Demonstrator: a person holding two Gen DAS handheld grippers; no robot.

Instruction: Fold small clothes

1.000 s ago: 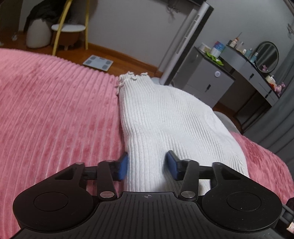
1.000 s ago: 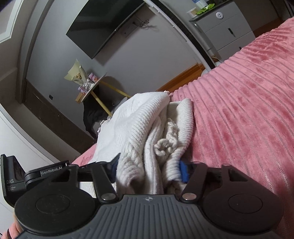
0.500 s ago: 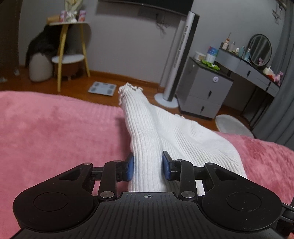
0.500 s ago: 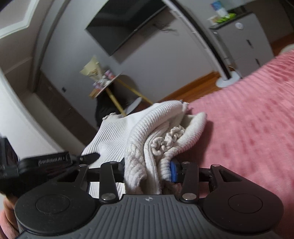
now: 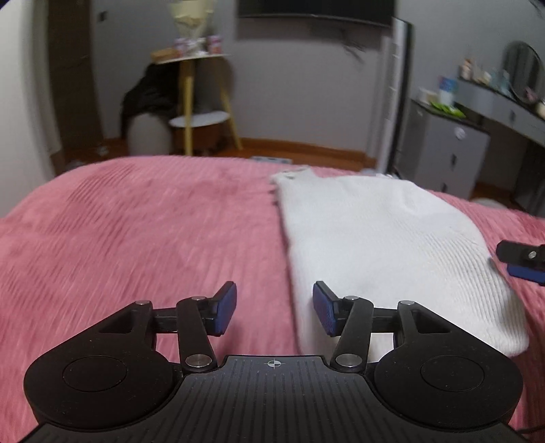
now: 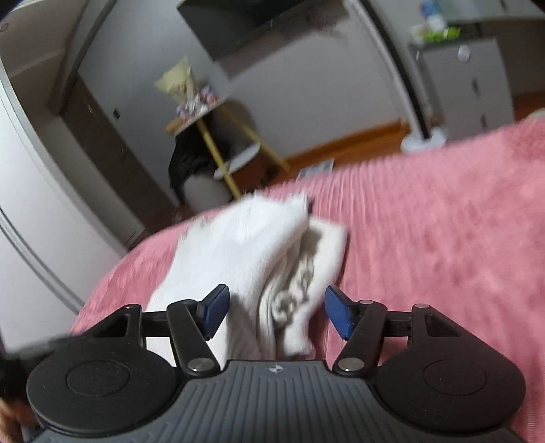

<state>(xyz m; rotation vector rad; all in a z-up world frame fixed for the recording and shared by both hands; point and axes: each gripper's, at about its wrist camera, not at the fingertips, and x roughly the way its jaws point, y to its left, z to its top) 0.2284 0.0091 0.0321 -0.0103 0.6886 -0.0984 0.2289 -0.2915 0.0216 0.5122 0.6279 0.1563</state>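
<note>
Your left gripper (image 5: 274,309) and right gripper (image 6: 274,315) both gape wide, holding nothing. A folded white sweater (image 5: 381,245) lies on the pink blanket (image 5: 136,238).

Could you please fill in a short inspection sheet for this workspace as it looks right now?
Surface: pink blanket covering the bed.
Job's things: white knit top lying folded on the blanket, layered edges showing in the right wrist view.
Clutter: nothing seen on the bed.
Grippers: left gripper open, over the top's edge; right gripper open around the top's near end.
Cables: nothing seen.
Surroundings: yellow-legged side table, grey drawer unit, wall television.
</note>
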